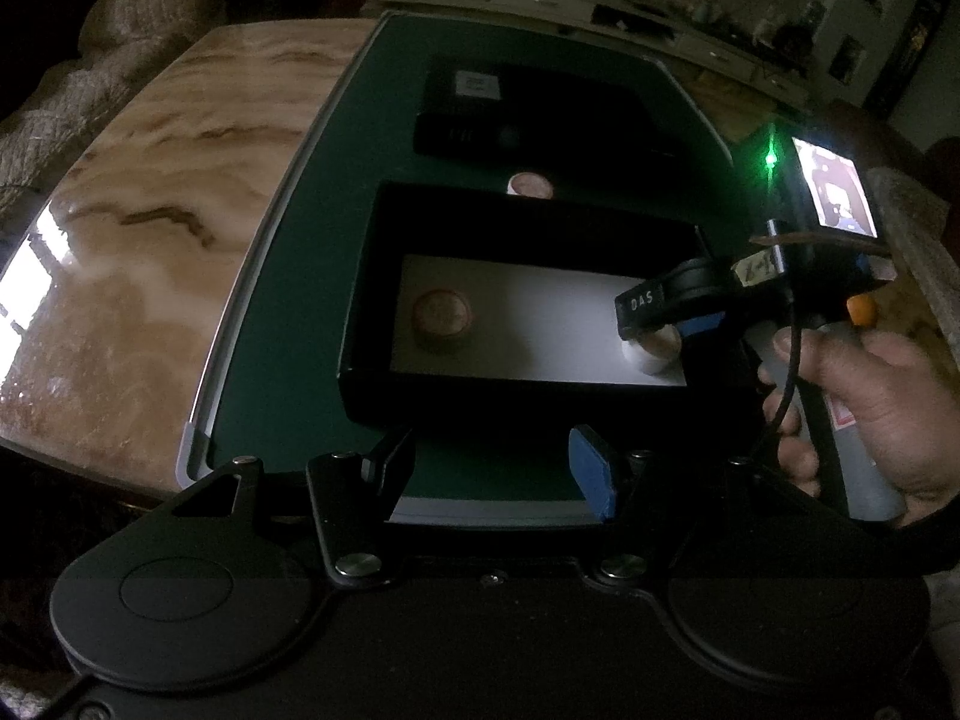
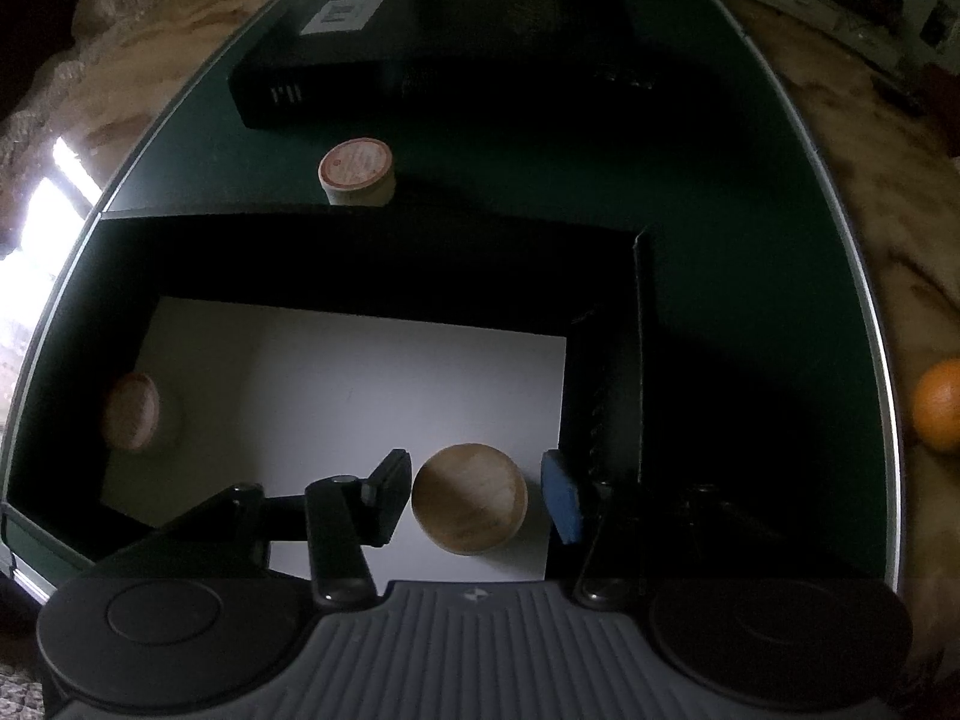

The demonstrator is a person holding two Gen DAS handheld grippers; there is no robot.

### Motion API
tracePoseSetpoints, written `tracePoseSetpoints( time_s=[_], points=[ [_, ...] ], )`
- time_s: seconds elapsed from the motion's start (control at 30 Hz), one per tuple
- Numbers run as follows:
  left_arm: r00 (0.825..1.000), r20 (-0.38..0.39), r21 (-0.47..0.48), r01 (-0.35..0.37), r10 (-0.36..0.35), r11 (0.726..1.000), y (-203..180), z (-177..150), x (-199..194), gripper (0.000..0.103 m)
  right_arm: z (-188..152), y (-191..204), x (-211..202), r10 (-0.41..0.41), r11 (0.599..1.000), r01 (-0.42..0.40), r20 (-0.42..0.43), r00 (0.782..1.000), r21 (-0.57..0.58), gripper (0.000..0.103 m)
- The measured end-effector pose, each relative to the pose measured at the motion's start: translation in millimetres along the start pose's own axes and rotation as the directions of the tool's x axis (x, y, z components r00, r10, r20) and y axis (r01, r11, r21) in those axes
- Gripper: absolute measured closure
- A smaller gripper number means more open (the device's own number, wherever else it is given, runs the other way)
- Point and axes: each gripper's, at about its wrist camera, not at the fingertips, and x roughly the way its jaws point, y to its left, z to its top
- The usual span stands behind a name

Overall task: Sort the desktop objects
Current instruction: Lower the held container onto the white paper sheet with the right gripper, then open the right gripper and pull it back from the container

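Note:
A black open box (image 1: pixel 360 276) with a white floor (image 2: pixel 360 384) sits on the green mat (image 1: pixel 288 312). One round wooden piece (image 1: pixel 440 316) lies at the box's left end; it also shows in the right wrist view (image 2: pixel 132 411). My right gripper (image 2: pixel 477 498) is open, its jaws standing on either side of a second wooden piece (image 2: pixel 470 498) on the box floor; from the left wrist view it (image 1: pixel 654 333) sits at the box's right end. A third piece (image 2: pixel 357 171) stands on the mat behind the box. My left gripper (image 1: pixel 489 471) is open and empty at the mat's near edge.
A closed black box (image 2: pixel 336 60) with a white label lies at the back of the mat. An orange (image 2: pixel 939 405) rests on the marble table (image 1: pixel 150 228) to the right of the mat. A sofa stands behind the table.

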Motion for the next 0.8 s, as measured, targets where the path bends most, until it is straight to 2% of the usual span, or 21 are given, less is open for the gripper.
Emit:
tracePoseSetpoints(
  time_s=[0.33,0.8],
  points=[
    [1.000,-0.006,0.007,-0.013,0.013,1.000,-2.8,1.7,2.4,0.046,-1.5,1.9,-15.1,0.015,1.000,-0.015,0.041,0.999,-0.014,0.051],
    [0.999,0.008,0.011,-0.054,0.054,0.998,-6.8,22.9,8.7,0.041,-10.9,-3.9,-57.5,0.051,0.999,-0.051,0.176,0.983,-0.003,0.030]
  ],
)
